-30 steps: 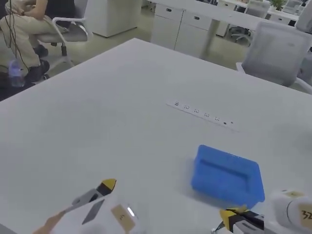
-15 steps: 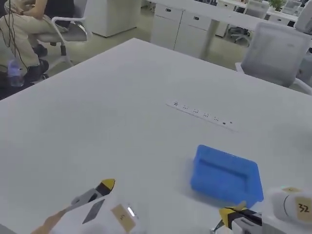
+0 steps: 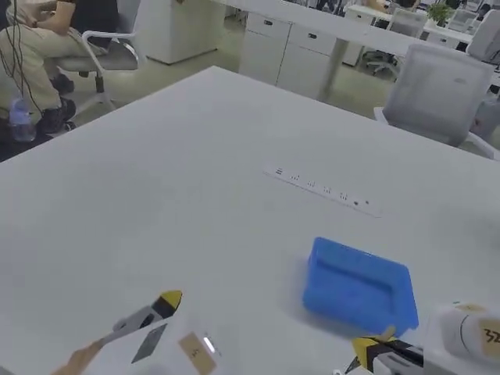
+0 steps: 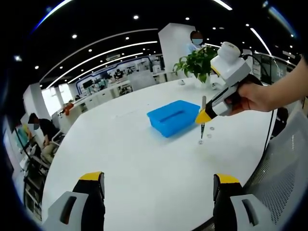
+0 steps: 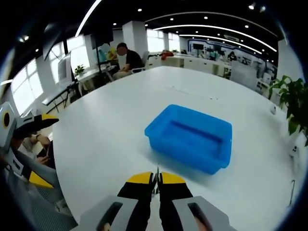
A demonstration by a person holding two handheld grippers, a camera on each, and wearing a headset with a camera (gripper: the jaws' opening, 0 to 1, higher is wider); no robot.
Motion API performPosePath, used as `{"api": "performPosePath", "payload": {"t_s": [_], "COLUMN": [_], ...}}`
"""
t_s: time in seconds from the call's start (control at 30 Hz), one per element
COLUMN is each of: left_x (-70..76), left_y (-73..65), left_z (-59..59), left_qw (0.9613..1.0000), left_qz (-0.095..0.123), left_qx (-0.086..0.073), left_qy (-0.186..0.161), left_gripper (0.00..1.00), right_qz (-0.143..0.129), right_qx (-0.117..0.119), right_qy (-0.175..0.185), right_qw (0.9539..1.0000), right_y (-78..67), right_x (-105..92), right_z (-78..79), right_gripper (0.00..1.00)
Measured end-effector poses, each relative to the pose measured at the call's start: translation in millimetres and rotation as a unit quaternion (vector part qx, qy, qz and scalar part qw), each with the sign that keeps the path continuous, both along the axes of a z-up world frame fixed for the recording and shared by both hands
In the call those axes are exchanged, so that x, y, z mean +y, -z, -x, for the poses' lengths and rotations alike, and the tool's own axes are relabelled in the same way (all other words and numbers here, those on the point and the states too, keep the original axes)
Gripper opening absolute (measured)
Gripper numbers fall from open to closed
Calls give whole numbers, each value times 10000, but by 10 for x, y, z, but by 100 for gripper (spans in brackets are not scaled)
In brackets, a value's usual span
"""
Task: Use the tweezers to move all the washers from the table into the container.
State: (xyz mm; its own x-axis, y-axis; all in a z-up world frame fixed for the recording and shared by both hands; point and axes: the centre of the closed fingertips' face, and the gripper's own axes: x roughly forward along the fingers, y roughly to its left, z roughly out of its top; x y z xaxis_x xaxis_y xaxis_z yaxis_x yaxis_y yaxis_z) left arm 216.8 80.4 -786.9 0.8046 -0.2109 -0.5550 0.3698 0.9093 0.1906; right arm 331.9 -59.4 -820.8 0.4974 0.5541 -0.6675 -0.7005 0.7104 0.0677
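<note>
Right tongs point(image 5: 157, 177): clenched on the tweezers point(image 4: 202, 129), the jaws pressed together with the thin metal caught between them.
Tweezers: a slim metal pair, carried by the right tongs and pointed down from them at the worktop point(image 3: 195, 172).
Left tongs point(image 4: 159, 179): released, the jaws spread wide with nothing between them; held low over the worktop, well apart from the right tongs.
Container point(image 5: 190, 137): blue, shallow, rectangular, open at the top; set on the worktop just ahead of the right tongs and farther ahead of the left tongs. Nothing can be made out inside it.
Washers point(image 4: 200, 142): small rings, at least two made out, lying on the worktop right below the tweezer tips, between the right tongs and the container. Whether a tip touches one cannot be told.
Strip of sockets point(image 3: 320, 187): let into the worktop, on the far side of the container from both tongs.
Done so far: the tweezers are taken up and brought over the washers. No washer is seen in the container, so the task is judged to be at or near its start.
Left to do: each washer is to be pinched with the tweezers, carried over the near rim of the container and dropped in. How many washers are left in all cannot be counted.
</note>
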Motion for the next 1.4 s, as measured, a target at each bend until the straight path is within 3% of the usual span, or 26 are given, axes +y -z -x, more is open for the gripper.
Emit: {"api": "performPosePath", "payload": {"t_s": [0.13,0.4,0.77,1.2,1.4], "left_x": [-1,5,11,17,53], "left_y": [1,5,21,33,6], "left_z": [3,0,3,1,-26], "left_qw": [10000,10000,10000,9999,9997], "left_qz": [13,-9,-56,-73,-159], "left_qx": [12,13,47,61,-43], "left_qy": [-2,-8,-10,-31,-158], "left_gripper": [96,96,95,95,95], "right_qz": [-216,21,-133,-72,-40], "right_qx": [245,-18,64,4,8], "right_qy": [9,-10,55,60,116], "right_qw": [9995,10000,9999,10000,9999], "right_y": [5,52,68,98,101], "right_x": [53,14,23,48,60], "right_z": [57,26,40,62,57], "right_gripper": [2,3,3,3,3]}}
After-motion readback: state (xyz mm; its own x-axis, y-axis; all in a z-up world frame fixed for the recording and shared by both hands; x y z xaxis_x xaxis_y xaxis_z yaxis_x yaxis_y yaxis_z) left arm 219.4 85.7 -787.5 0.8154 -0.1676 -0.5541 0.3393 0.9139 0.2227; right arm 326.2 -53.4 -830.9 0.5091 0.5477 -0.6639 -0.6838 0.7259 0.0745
